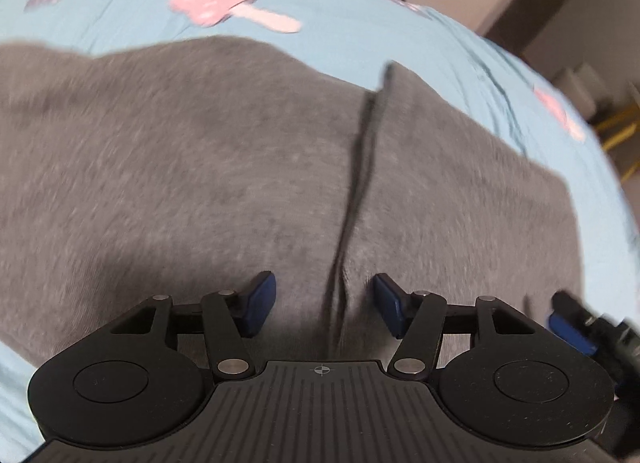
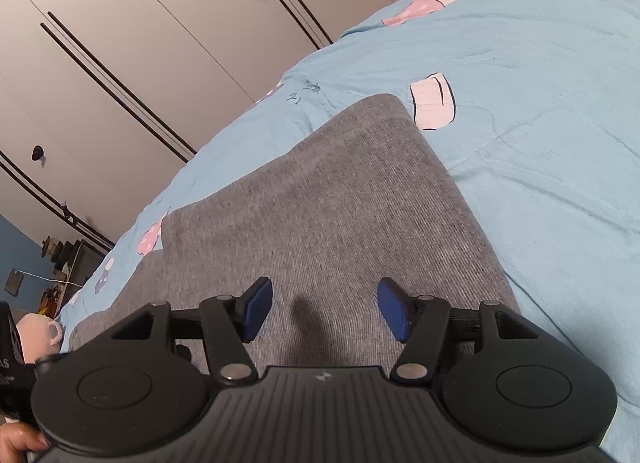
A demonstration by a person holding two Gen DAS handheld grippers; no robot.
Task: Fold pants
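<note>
Home bedroom. Bed covered with a light blue sheet (image 2: 540,111) printed with pink cartoon motifs, among them a mushroom (image 1: 224,9). Behind the bed, tall pale wardrobe doors (image 2: 132,35) with dark vertical seams, running full height along the wall. At far left of the right wrist view, a blue-painted wall (image 2: 20,239) with a dark sideboard (image 2: 78,263) carrying small household clutter, details too small to identify. Pink soft toy (image 2: 38,329) near the bed's edge. At right of the left wrist view, a doorway or recess with a yellow-framed piece of furniture (image 1: 618,127), blurred. Domestic furnishings throughout; nothing industrial or commercial visible.
</note>
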